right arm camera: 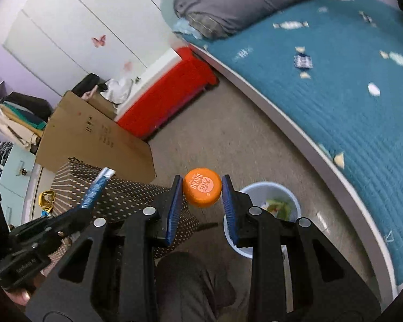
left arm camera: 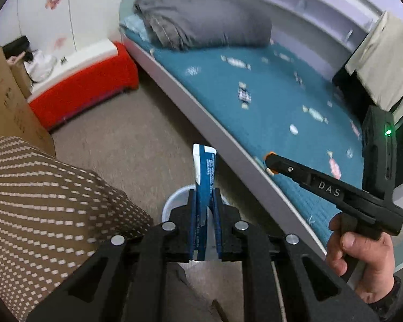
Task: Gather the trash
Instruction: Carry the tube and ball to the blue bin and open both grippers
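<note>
My left claw (left arm camera: 204, 196) pinches a blue and white wrapper (left arm camera: 203, 166), which stands up between the pads above the pale bin (right arm camera: 268, 190) on the floor. My right claw (right arm camera: 201, 190) grips an orange bottle cap (right arm camera: 201, 190) by its sides, just beside the bin's rim. More wrappers (left arm camera: 244, 95) lie scattered over the teal bed (left arm camera: 276, 91).

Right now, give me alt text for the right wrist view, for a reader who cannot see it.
The right gripper pinches an orange bottle cap above the floor, near a pale blue bin holding scraps. At left, the left gripper holds a blue and white wrapper. A bed with a teal cover, littered with small wrappers, curves along the right.
</note>
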Motion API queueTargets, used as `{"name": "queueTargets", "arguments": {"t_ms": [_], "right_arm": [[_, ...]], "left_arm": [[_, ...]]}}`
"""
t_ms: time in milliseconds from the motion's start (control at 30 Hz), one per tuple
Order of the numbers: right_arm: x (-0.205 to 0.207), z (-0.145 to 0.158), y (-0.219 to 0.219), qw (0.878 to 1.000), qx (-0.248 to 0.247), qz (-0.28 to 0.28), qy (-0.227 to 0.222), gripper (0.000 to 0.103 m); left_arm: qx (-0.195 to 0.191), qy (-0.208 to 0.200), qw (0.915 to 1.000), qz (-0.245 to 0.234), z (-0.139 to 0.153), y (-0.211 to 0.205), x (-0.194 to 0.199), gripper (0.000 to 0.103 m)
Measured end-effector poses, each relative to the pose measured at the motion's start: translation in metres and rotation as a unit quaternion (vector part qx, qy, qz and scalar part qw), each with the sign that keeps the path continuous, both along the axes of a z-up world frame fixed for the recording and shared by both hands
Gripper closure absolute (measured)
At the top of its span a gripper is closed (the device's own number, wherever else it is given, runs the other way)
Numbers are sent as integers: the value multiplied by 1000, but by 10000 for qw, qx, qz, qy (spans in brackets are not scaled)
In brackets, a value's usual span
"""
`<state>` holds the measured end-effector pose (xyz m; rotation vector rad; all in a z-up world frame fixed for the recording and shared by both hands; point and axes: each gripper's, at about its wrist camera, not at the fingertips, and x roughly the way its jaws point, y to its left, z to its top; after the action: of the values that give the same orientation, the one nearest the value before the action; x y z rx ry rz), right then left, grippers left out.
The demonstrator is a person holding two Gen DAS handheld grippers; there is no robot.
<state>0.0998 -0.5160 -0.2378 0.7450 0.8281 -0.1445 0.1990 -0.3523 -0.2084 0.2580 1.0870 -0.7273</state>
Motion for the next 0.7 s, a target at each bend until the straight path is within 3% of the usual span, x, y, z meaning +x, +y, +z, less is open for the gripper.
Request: {"name": "queueTargets", "arguments": {"t_ms": [167, 200, 233, 300, 333, 500, 700], "right_arm": [[8, -28, -4, 9994, 231, 12, 258, 73], [8, -33, -6, 9991, 296, -4, 294, 63], [8, -37, -8, 9988, 372, -40, 318, 42], [4, -43, -13, 9976, 600, -190, 279, 32], [1, -44, -16, 9969, 695, -247, 260, 27], [-10, -44, -19, 9963, 720, -377, 278, 7], [-24, -31, -18, 9957, 650, -607, 264, 6]], "left_arm": [[292, 229, 9992, -162, -25, -21, 10, 90], [347, 261, 9989, -189, -29, -26, 12, 86], [423, 306, 9984, -235, -33, -29, 15, 78], [516, 288, 9980, -233, -34, -29, 18, 28], [472, 141, 9986, -202, -30, -27, 17, 23], [486, -255, 9984, -103, -13, -15, 15, 15], [305, -654, 9970, 263, 20, 15, 13, 13]]}}
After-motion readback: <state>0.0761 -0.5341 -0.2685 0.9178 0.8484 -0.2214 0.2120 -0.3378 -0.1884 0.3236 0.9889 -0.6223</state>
